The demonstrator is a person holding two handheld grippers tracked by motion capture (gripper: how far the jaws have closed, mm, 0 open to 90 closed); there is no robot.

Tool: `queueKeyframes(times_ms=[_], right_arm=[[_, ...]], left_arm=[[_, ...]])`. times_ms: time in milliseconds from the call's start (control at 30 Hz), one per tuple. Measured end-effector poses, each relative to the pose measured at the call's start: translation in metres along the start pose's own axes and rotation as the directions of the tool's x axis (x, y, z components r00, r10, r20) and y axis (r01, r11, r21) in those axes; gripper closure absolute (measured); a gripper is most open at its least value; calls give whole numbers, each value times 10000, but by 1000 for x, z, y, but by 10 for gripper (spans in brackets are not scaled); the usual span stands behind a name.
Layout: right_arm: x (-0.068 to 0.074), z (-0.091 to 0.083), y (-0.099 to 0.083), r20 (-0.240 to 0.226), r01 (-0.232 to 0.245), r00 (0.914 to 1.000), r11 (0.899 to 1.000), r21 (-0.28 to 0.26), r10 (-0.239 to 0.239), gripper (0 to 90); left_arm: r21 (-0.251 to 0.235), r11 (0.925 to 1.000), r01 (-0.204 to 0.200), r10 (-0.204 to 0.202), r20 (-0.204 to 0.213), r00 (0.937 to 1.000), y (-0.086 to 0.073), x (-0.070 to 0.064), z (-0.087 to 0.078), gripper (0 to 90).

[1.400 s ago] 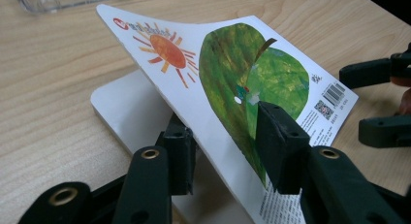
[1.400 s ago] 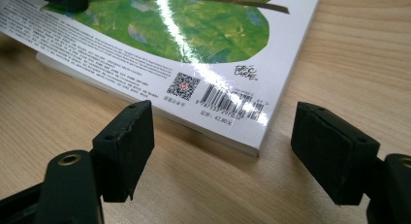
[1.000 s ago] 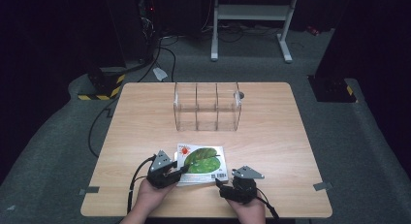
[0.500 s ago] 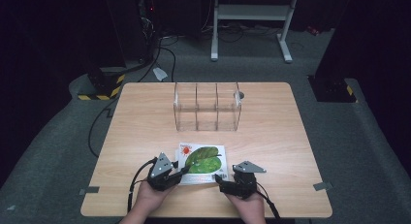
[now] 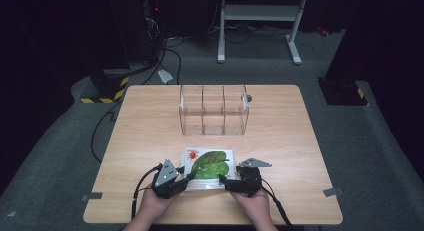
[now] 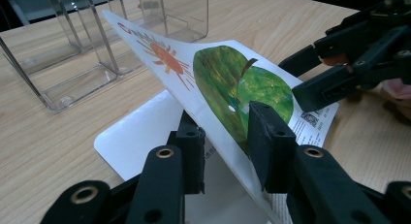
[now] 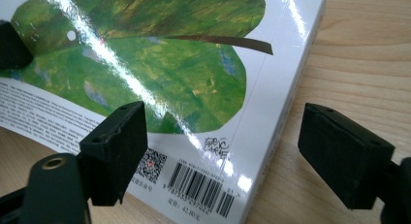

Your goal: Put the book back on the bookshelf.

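Book: we find the picture book (image 5: 209,163) lying at the near edge of the tabletop (image 5: 300,141), between our two hands, back cover up (green leaf, red sun, barcode at the near right corner).

Cover: in the left gripper view the back cover (image 6: 228,83) stands lifted at a slant off the white page (image 6: 140,136) under it. A second ago the high view showed the book lying much the same; any rise of the cover since then is too slight for us to tell from above.

Left gripper: our left gripper (image 5: 172,180) sits at the book's near left corner, its jaws closed on the lifted cover, one jaw beneath it and one on top.

Right gripper: our right gripper (image 5: 230,183) has edged in from the right over the last second, and now its jaws stand apart, straddling the spine corner by the barcode (image 7: 201,192); they hold nothing yet.

Meaning: we judge that the book is being opened, or steadied for a two-handed lift. With the right jaws now around the spine edge, closing them there would pin the block of pages while the left raises the cover.

Rack: the clear divided rack (image 5: 214,110) waits well apart on the far side, its three slots empty (a likely home for the book).

Risk: a thin glossy cover can slip or crease if pulled alone.
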State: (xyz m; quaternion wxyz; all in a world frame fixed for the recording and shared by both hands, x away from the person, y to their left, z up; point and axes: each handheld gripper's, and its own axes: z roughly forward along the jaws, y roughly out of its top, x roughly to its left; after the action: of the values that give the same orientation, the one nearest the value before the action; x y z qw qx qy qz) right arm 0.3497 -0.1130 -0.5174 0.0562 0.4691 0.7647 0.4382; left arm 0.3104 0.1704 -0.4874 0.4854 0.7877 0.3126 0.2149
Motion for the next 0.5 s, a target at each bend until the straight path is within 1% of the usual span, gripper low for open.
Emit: queueKeyframes(times_ms=[33, 67, 100, 133, 167, 233, 300, 367, 467, 500], right_arm=[[-4, 3, 1, -214, -193, 9996, 9998, 40, 194, 191], [-5, 3, 1, -268, -316, 9991, 9995, 67, 318, 190], [-5, 3, 1, -268, -316, 9991, 9995, 67, 318, 190], [-7, 5, 2, -420, -467, 9980, 9988, 148, 472, 170], [-7, 5, 2, -420, -467, 9980, 9988, 148, 472, 170], [-8, 7, 3, -570, -721, 9957, 9971, 231, 733, 157], [-9, 8, 3, -594, -790, 9950, 9966, 238, 803, 155], [-8, 10, 5, -737, -928, 9927, 9950, 365, 953, 145], [-7, 11, 6, -787, -863, 9929, 9956, 370, 890, 157], [-6, 11, 7, -701, -808, 9941, 9964, 273, 825, 157]], left_arm=[[-81, 9999, -88, 88, 4, 10000, 0, -1, 0, 679], [-81, 9999, -88, 88, 4, 10000, 0, -1, 0, 680], [-113, 9997, -196, 195, -32, 9998, 0, -1, -1, 680], [-142, 9996, -261, 261, -42, 9997, 0, -2, -1, 680], [-121, 9992, -387, 387, -60, 9992, 0, -3, -1, 680], [-172, 9986, -496, 494, -99, 9987, 0, -4, -1, 680], [-179, 9984, -533, 531, -109, 9985, 0, -4, -1, 680], [-165, 9980, -612, 611, -110, 9981, 0, -4, -1, 680], [-157, 9982, -579, 577, -96, 9983, 0, -4, -1, 680], [-160, 9982, -575, 573, -105, 9983, 0, -3, -1, 680]])
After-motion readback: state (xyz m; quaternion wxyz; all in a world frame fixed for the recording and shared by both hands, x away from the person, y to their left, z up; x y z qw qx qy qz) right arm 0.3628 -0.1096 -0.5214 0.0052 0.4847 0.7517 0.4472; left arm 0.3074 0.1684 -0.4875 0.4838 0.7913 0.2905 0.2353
